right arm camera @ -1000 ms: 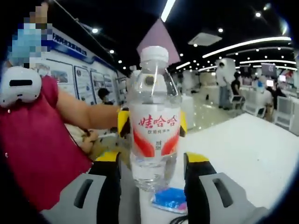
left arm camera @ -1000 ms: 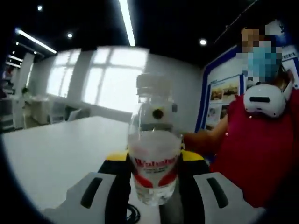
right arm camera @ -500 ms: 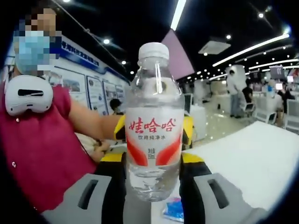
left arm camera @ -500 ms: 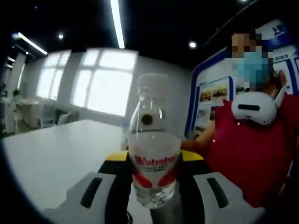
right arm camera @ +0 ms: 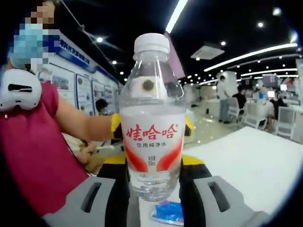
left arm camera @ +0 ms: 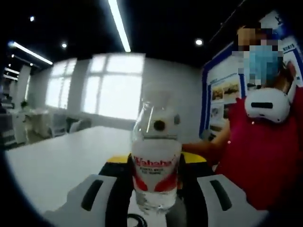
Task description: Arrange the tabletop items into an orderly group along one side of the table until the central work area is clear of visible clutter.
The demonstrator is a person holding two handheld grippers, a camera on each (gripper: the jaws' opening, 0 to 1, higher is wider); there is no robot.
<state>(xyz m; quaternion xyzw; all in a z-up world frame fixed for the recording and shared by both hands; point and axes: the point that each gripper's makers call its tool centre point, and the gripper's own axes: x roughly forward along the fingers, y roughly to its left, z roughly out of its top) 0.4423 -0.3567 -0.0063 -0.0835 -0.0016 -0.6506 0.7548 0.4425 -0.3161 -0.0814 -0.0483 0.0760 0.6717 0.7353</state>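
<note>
A clear water bottle [left arm camera: 156, 175] with a white cap and a red-and-white label stands upright, lifted above the white table [left arm camera: 57, 165]. My left gripper [left arm camera: 156, 163] is shut on the bottle's lower body, one jaw pressed on each side. In the right gripper view the same bottle [right arm camera: 152, 137] stands between the jaws of my right gripper [right arm camera: 152, 163], which is also shut on it from the opposite side. The two grippers face each other. The left gripper's yellow parts [right arm camera: 115, 132] show behind the bottle.
A blue packet [right arm camera: 168, 213] lies on the table [right arm camera: 246, 156] below the bottle. A black cable [left arm camera: 137, 220] curls near the left jaws. A person in a red top [right arm camera: 33, 156] stands close beside the table. People and chairs [right arm camera: 236, 106] are far behind.
Both views have shifted slightly with the hands. The bottle stays between both pairs of jaws and sits a little lower in the left gripper view.
</note>
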